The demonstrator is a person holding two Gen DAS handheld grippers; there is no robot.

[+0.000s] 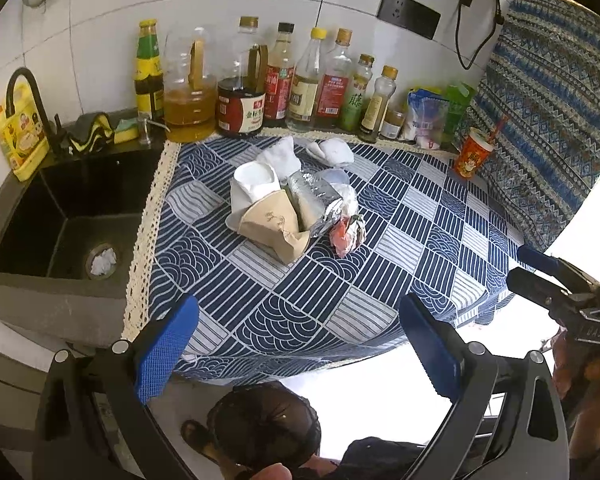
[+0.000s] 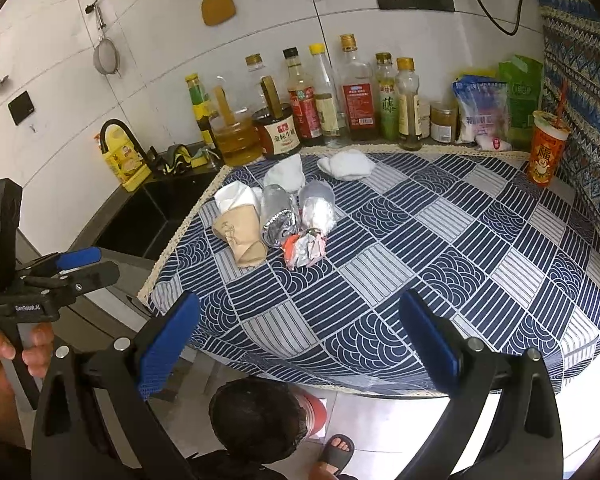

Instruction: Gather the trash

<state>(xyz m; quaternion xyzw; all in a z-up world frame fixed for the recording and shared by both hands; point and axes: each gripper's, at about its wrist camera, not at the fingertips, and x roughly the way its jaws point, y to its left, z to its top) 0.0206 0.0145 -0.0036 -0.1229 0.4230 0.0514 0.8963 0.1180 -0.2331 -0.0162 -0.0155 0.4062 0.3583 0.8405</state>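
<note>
Over the blue-and-white patterned table (image 2: 420, 248), both hand-held grippers hang back, nothing picked yet. Left hand-held gripper (image 1: 300, 344) gapes wide, empty; right hand-held gripper (image 2: 300, 344) likewise. Trash sits mid-cloth: crumpled brown paper cup (image 2: 240, 236), silver foil wrapper (image 2: 278, 220), red-and-silver crushed packet (image 2: 304, 250). Next, I'd say: reach forward, straddle one piece. "GenRobot.AI" reads on the left tool; the red drink cup (image 2: 546, 152) shows "福".

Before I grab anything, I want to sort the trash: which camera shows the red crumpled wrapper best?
The right wrist view: the red crumpled wrapper lies in the open in front of the foil rolls. In the left wrist view the wrapper shows too, but tucked beside the foil and more bunched.
</note>
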